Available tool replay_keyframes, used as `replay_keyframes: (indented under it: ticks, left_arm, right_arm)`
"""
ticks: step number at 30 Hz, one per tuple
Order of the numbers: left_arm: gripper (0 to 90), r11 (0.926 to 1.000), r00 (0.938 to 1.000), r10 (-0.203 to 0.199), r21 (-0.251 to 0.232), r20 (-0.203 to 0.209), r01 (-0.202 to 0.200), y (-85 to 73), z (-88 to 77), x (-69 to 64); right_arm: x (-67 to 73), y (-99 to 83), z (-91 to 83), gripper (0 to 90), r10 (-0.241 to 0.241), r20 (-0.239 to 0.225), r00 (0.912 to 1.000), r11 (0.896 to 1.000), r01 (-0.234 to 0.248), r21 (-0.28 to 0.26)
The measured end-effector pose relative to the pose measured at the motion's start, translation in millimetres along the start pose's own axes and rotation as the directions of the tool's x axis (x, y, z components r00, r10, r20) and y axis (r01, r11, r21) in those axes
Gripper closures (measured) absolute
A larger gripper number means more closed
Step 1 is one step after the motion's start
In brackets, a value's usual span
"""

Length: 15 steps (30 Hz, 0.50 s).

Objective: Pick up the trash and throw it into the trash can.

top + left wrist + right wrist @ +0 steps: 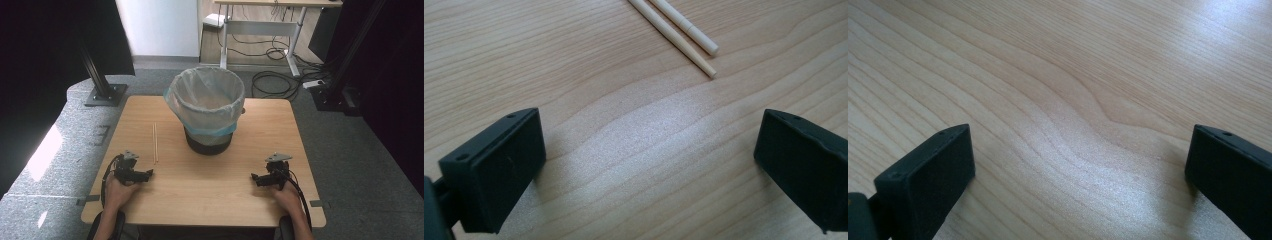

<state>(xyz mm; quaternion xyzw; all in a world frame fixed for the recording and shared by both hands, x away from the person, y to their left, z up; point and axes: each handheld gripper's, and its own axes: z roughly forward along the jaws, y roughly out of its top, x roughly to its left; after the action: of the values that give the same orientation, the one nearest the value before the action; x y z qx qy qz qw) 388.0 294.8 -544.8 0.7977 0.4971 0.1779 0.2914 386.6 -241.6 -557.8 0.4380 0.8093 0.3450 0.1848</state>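
Left gripper (148, 174): I hold it low on the table (210, 185), front-left of the bin; its tongs stand wide apart, nothing between them.
Chopsticks (155, 143): the pair lies side by side on the wood, just left of the bin and just beyond my left gripper; in the left gripper view their ends (704, 59) sit ahead of the jaws.
Bin (207, 107): lined with a pale bag, upright at the table's far middle.
Right gripper (256, 178): front-right of the bin, tongs apart over bare wood.
Progress: I judge nothing done yet; the pick-up and the drop into the bin remain.
Hidden: the bin's bottom is hard to make out; the chopsticks' far ends are cut off in the left gripper view.
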Motion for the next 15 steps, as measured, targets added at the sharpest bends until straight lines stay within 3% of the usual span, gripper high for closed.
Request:
replay_keyframes:
  ticks: [6, 15]
  left_arm:
    - [7.4, 0.9995, 0.9992, -0.030, -0.003, 0.025, 0.030, 7.6, -1.7, 5.5]
    - [10.3, 0.9995, 0.9999, -0.007, -0.032, -0.011, 0.006, 40.7, 6.8, 8.4]
  right_arm:
    - [0.3, 0.0, 0.0, 0.0, 0.002, 0.001, 1.0000, 1.000, -0.002, 0.000]
    - [0.2, 0.0, 0.0, 0.0, 0.001, 0.001, 1.0000, 1.000, -0.001, 0.000]
